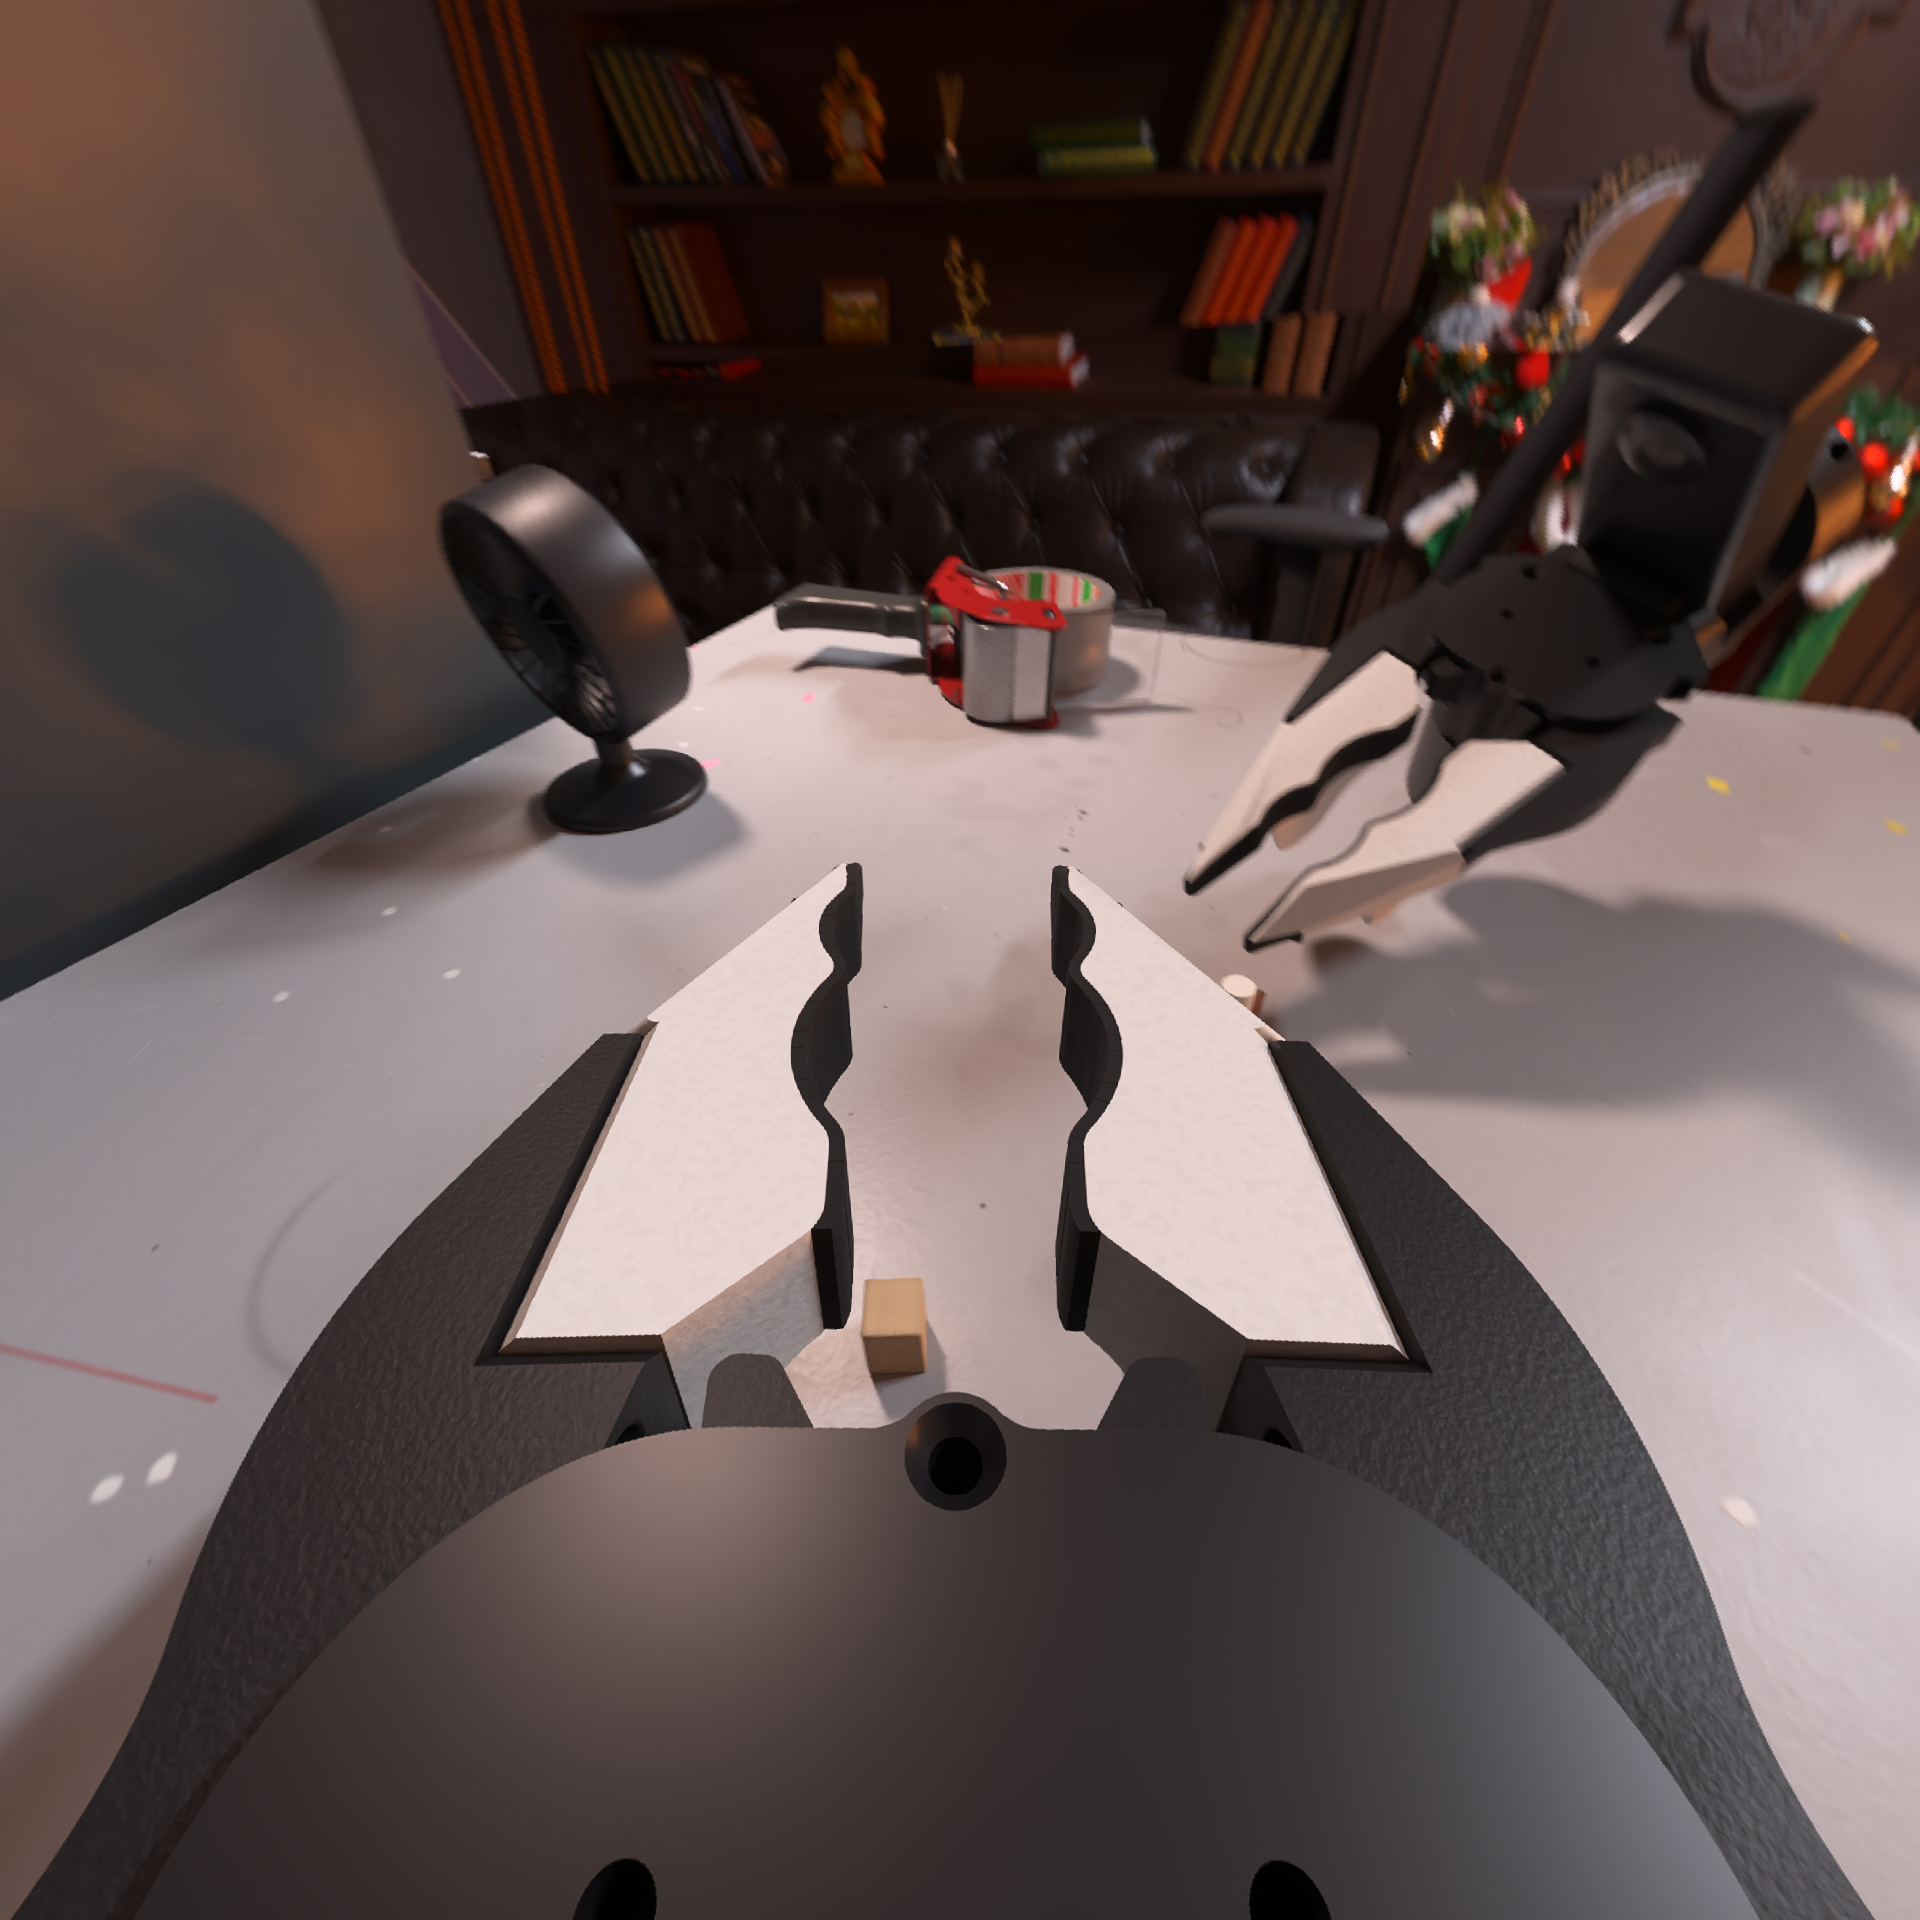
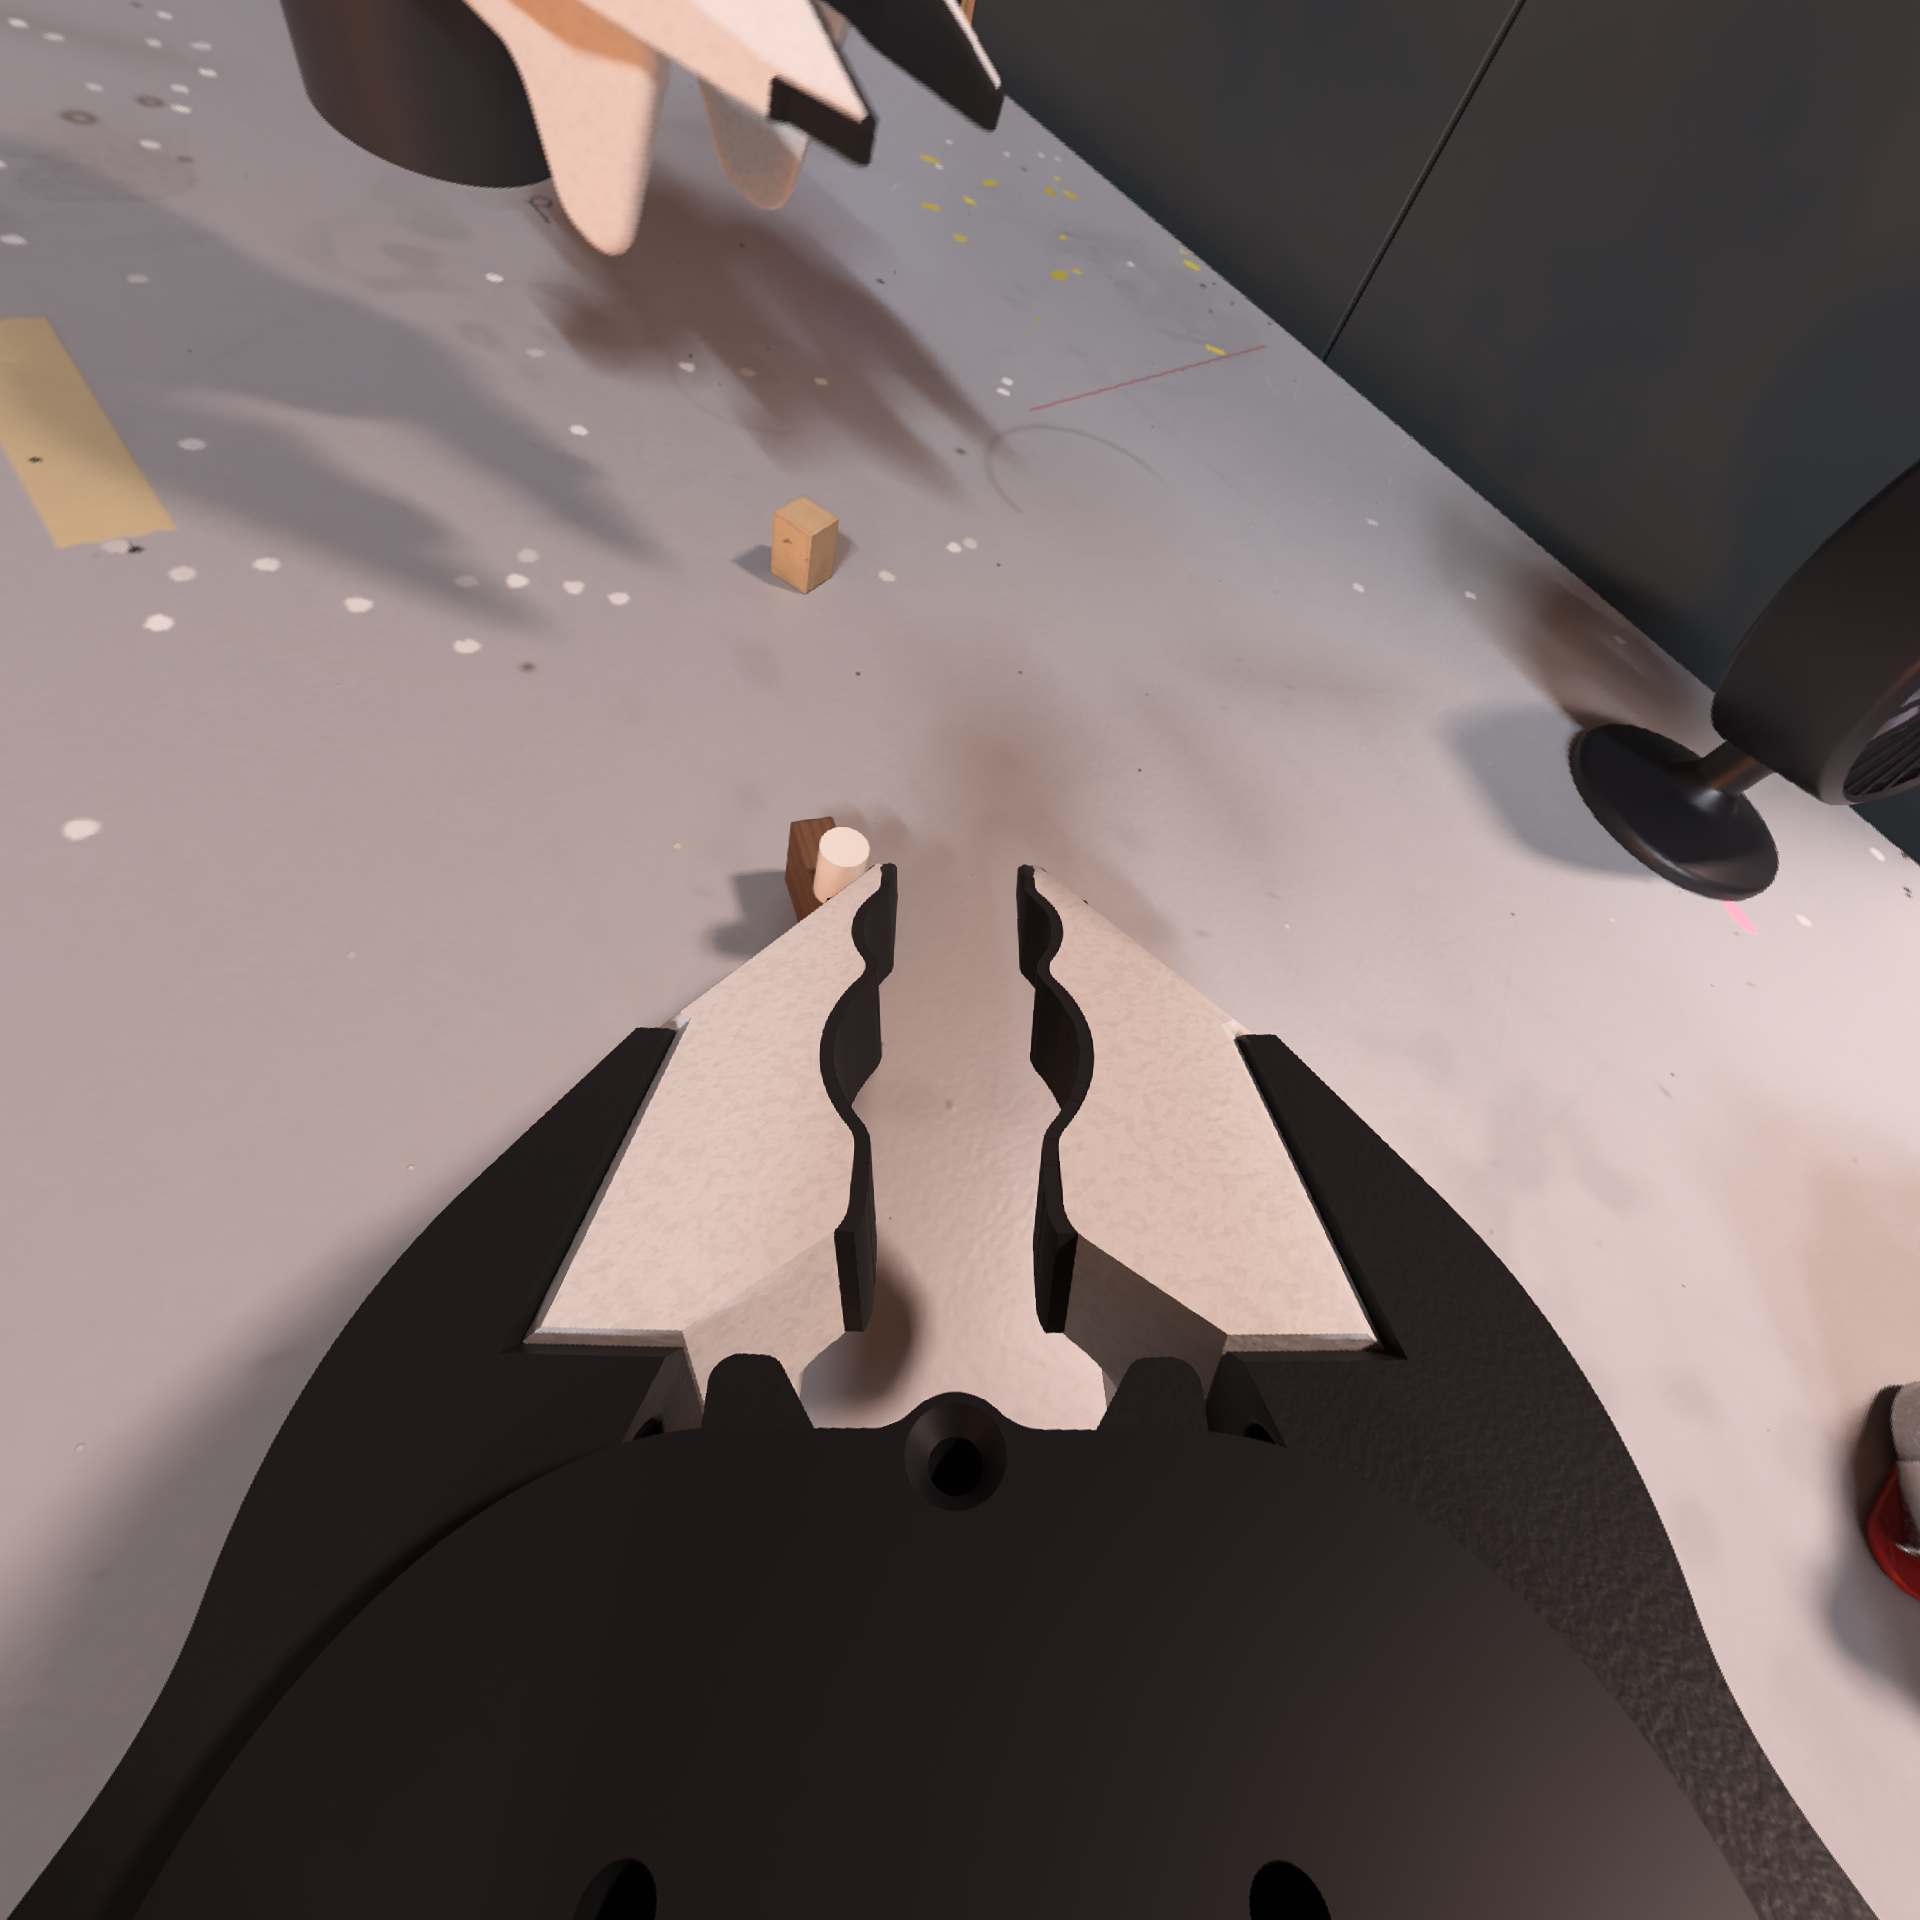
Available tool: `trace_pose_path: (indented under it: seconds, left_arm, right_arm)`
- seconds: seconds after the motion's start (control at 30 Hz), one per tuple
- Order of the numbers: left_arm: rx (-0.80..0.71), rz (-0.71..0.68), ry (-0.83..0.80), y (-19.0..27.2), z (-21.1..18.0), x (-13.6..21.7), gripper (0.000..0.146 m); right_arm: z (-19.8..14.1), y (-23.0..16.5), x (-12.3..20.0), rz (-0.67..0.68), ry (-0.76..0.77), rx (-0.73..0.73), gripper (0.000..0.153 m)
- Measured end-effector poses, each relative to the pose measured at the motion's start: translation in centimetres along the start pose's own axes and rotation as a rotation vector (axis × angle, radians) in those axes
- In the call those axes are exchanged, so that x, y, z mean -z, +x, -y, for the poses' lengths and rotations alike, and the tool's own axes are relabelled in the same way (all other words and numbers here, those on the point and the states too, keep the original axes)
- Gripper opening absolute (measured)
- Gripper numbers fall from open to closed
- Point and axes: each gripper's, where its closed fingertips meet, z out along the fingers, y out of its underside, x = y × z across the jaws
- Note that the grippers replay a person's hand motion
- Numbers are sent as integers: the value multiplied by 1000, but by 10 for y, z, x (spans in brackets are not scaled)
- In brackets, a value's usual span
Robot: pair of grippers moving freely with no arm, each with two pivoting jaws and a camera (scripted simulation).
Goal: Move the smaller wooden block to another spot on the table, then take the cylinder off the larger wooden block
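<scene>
- Now the left gripper (image 1: pixel 956 883) is parted and empty, above the small pale block (image 1: pixel 894 1326) on the table (image 1: pixel 312 1091).
- Right gripper (image 2: pixel 956 883) also parted, empty, tilted down beside the cylinder (image 2: pixel 840 860) and dark block (image 2: pixel 806 862).

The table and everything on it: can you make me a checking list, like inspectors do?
Surface: white table, speckled and scuffed, with a tan tape strip.
Job's things: light wooden block stands alone; cream cylinder sits against a dark wooden block, how it rests is partly hidden.
Clutter: black desk fan; red tape dispenser; dark round object.
Grippers: left gripper open, empty; right gripper open, empty, fingertips beside the cylinder.
Cables: nothing seen.
Surroundings: bookshelf, dark sofa, festive decorations.
</scene>
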Motion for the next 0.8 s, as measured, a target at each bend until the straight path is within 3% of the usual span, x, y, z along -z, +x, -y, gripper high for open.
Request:
trace_pose_path:
  seconds: [0.1, 0.23, 0.37, 0.47, 0.63, 0.8]
  left_arm:
    - [50, 26, 38, -9, -2, 6, 36]
    - [-56, 156, -10, -21, -10, 17, 34]
    - [45, 194, -57, -35, -23, 29, 35]
    - [92, 249, -46, -47, -26, 39, 35]
    - [117, 283, -15, -53, -23, 47, 35]
    - [107, 288, -10, -50, -26, 53, 35]
  right_arm:
    - [1, -5, -1, -6, -10, -1, 25]
    - [17, -16, -1, 5, 66, -68, 26]
    - [44, -25, -7, 8, 83, 17, 31]
    - [62, -37, -26, 116, 5, 153, 38]
    - [62, -48, -73, 383, -230, 489, 41]
    - [62, -44, -109, 572, -278, 566, 44]
